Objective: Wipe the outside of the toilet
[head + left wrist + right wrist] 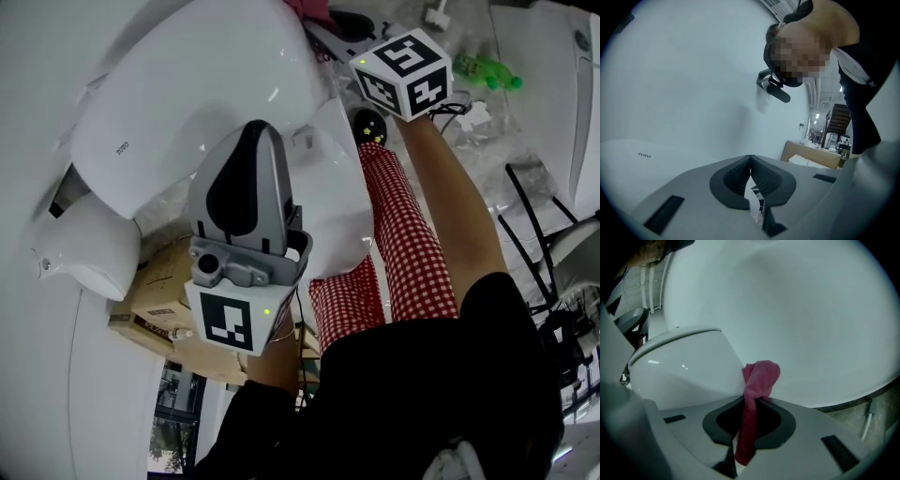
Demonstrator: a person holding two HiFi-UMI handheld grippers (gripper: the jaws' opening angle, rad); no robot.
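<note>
The right gripper (751, 401) pinches a soft pink cloth (761, 376) in its fingers, ready to rub the shiny white toilet (689, 366); the left gripper (751, 161) is clenched, empty.

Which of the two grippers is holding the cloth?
The right gripper: its fingers are shut on a pink cloth. The left gripper has its fingers together with nothing between them.

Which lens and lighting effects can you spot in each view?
Head view: evenly lit, small glints on the toilet. Left gripper view: fisheye with dark corners, mosaic patch over the person's face. Right gripper view: same fisheye bending; pink cloth sharp, glints on the lid.
</note>
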